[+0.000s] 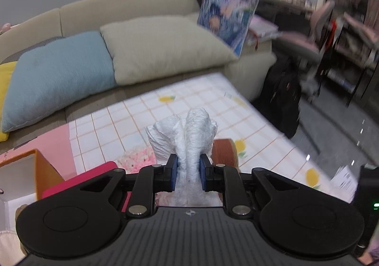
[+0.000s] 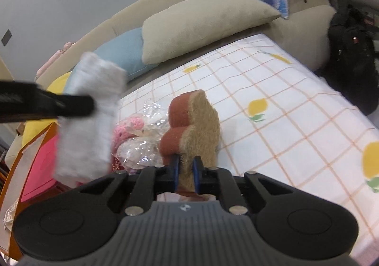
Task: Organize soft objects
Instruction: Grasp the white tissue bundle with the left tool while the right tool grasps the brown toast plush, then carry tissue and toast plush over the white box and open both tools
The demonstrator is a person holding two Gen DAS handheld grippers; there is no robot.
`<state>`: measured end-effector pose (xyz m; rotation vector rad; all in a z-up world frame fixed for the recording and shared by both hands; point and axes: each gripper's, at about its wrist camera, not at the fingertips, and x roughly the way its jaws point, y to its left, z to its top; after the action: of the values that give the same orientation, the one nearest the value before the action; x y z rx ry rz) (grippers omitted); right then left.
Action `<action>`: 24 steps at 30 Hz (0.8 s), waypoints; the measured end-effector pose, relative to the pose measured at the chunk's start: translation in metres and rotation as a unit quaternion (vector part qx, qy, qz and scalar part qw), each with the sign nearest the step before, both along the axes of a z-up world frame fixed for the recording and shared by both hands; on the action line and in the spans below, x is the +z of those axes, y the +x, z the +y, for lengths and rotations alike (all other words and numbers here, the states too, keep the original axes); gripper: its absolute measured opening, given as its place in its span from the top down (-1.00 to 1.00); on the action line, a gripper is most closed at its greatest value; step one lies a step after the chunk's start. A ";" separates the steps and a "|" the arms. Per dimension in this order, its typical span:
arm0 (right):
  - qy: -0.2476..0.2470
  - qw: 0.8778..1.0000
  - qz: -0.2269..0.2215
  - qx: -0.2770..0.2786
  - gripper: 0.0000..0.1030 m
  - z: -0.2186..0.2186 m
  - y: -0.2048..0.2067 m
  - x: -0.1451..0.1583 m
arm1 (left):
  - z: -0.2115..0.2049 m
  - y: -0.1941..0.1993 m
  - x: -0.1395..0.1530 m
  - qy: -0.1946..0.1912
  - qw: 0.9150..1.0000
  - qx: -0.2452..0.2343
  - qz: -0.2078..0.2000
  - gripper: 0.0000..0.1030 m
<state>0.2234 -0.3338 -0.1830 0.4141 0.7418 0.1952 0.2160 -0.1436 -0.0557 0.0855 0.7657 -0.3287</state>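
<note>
My left gripper (image 1: 187, 172) is shut on a white crumpled soft cloth (image 1: 189, 135) and holds it above the table. In the right wrist view the same cloth (image 2: 87, 123) hangs blurred at the left from the left gripper's black finger. My right gripper (image 2: 187, 171) is shut on a brown and tan plush toy (image 2: 194, 128), just above the checked tablecloth (image 2: 284, 112). A pink crocheted item (image 2: 123, 131) and a clear crinkled wrapper (image 2: 144, 145) lie beside the plush. The plush's brown edge (image 1: 223, 152) shows behind the cloth in the left wrist view.
An orange box (image 1: 45, 166) with a pink lid (image 1: 78, 183) stands at the left. Behind the table is a beige sofa (image 1: 123, 3) with blue (image 1: 59, 76) and beige (image 1: 163, 48) pillows. A black backpack (image 2: 350, 52) sits on the floor at the right.
</note>
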 end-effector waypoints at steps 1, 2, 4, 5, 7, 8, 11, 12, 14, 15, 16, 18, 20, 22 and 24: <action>0.000 1.000 -0.002 -0.003 0.81 -0.001 -0.003 0.004 | 0.005 -0.006 0.007 -0.011 1.000 0.003 -0.007 0.59; -0.002 1.000 -0.004 -0.005 0.81 -0.002 -0.008 0.009 | 0.010 -0.012 0.013 -0.021 1.000 0.005 -0.013 0.59; -0.006 1.000 -0.015 -0.007 0.81 -0.001 -0.018 0.022 | 0.022 -0.025 0.026 -0.044 0.999 0.012 -0.025 0.59; -0.007 1.000 -0.020 -0.006 0.81 -0.001 -0.022 0.027 | 0.028 -0.031 0.032 -0.052 0.998 0.014 -0.031 0.59; -0.006 0.999 -0.035 -0.002 0.81 0.002 -0.037 0.039 | 0.040 -0.045 0.042 -0.064 0.997 0.019 -0.044 0.59; -0.007 0.999 -0.043 0.000 0.81 0.004 -0.046 0.047 | 0.048 -0.053 0.047 -0.071 0.996 0.022 -0.052 0.59; -0.007 0.998 -0.059 0.012 0.81 0.012 -0.069 0.064 | 0.068 -0.074 0.055 -0.083 0.993 0.035 -0.070 0.59; -0.007 0.998 -0.063 0.017 0.81 0.016 -0.078 0.070 | 0.075 -0.081 0.057 -0.086 0.993 0.039 -0.074 0.59; -0.010 0.997 -0.071 0.028 0.81 0.024 -0.093 0.082 | 0.091 -0.093 0.058 -0.090 0.991 0.052 -0.081 0.59; -0.011 0.997 -0.072 0.033 0.81 0.028 -0.098 0.086 | 0.099 -0.098 0.058 -0.093 0.990 0.061 -0.084 0.59; -0.011 0.996 -0.073 0.040 0.81 0.033 -0.103 0.090 | 0.108 -0.103 0.058 -0.095 0.989 0.070 -0.085 0.59; -0.013 0.995 -0.076 0.059 0.81 0.044 -0.110 0.099 | 0.126 -0.112 0.057 -0.099 0.987 0.093 -0.089 0.59; -0.020 0.993 -0.083 0.083 0.81 0.058 -0.114 0.108 | 0.145 -0.119 0.055 -0.102 0.984 0.116 -0.092 0.59; -0.027 0.990 -0.090 0.106 0.81 0.074 -0.116 0.117 | 0.162 -0.126 0.053 -0.101 0.981 0.138 -0.095 0.59; -0.031 0.986 -0.098 0.128 0.81 0.089 -0.117 0.125 | 0.181 -0.130 0.053 -0.100 0.977 0.159 -0.099 0.59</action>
<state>0.1063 -0.2443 -0.0579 0.2345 0.6036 0.4474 0.0861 0.0373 -0.0027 -0.1902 0.5335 -0.0879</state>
